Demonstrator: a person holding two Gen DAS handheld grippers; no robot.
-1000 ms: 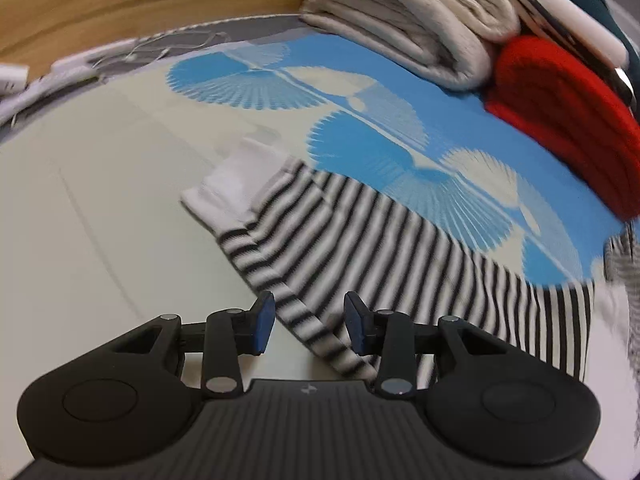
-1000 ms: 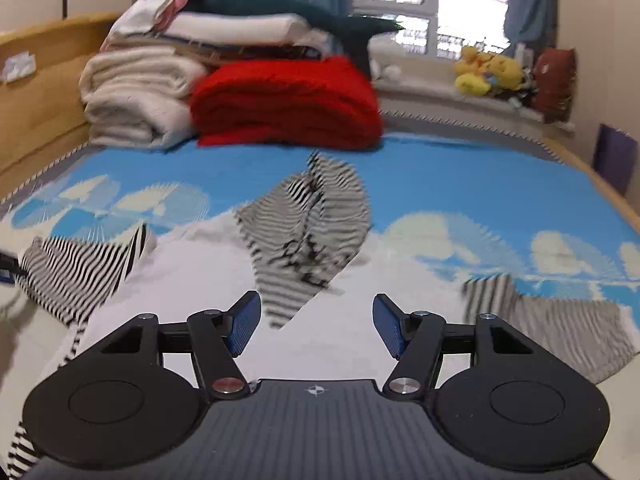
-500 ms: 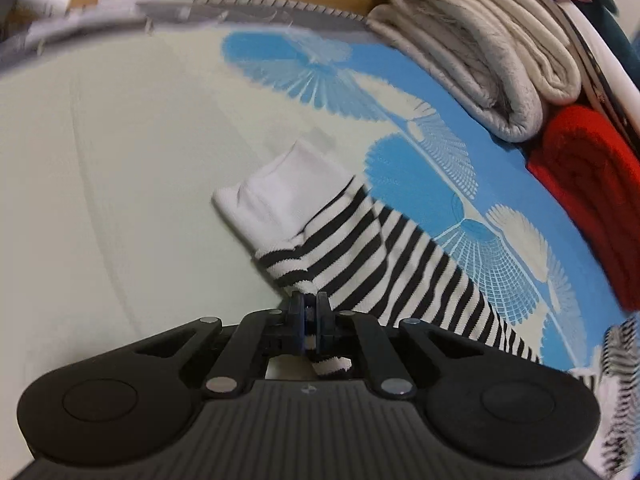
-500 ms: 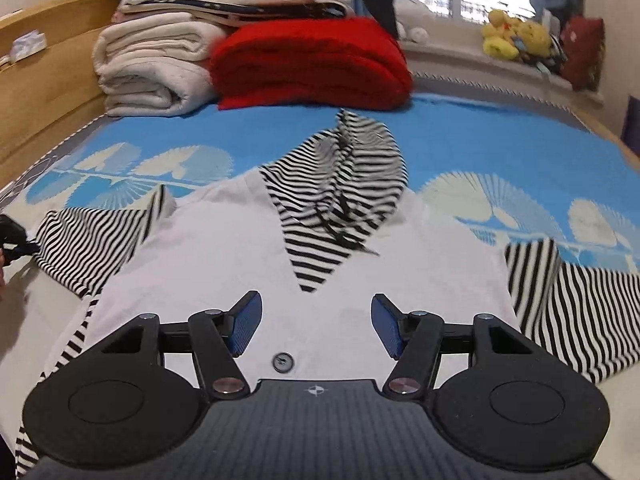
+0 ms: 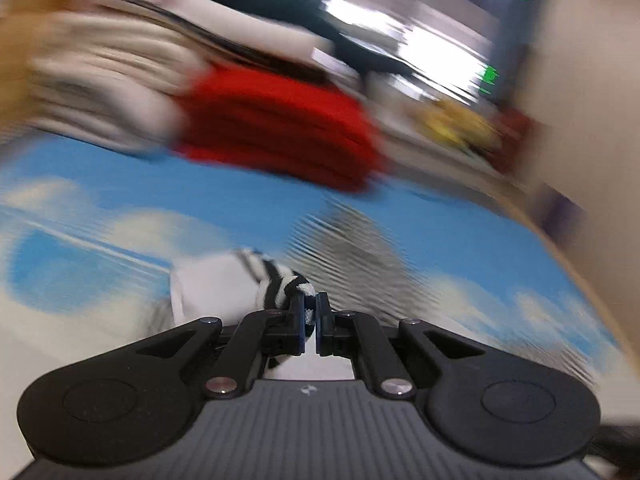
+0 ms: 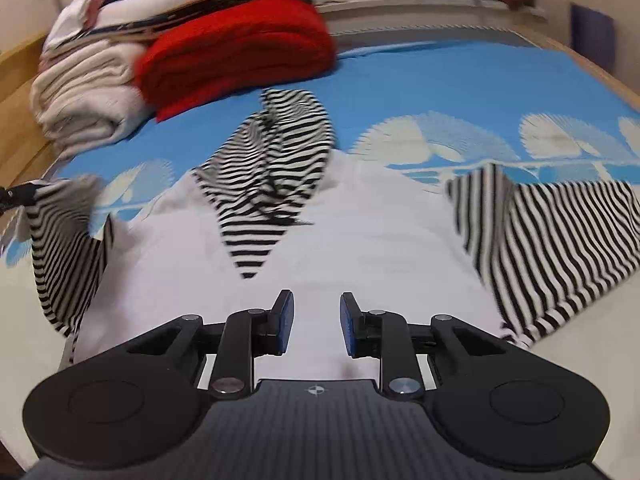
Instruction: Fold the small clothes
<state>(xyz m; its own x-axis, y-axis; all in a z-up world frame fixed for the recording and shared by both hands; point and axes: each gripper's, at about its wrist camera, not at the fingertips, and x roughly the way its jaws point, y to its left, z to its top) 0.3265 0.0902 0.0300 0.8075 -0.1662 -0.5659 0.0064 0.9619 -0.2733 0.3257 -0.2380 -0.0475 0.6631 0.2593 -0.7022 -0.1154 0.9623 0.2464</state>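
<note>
The left claw (image 5: 311,314) gripped the striped sleeve (image 5: 280,286), lifted at ten o'clock of the shirt (image 6: 360,248) on the bed (image 6: 460,84), though blur obscured detail. The right claw (image 6: 316,324) hovered over the shirt, jaws just closing, nothing between.

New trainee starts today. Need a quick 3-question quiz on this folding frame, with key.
1. True or false: the left gripper is shut on the striped sleeve cuff.
2. What lies between the right gripper jaws? A) red blanket B) nothing gripped, white shirt body beneath C) yellow toy
3. Which colour is the folded blanket beyond the shirt?

Key: 1 true; 2 B; 3 red.
</note>
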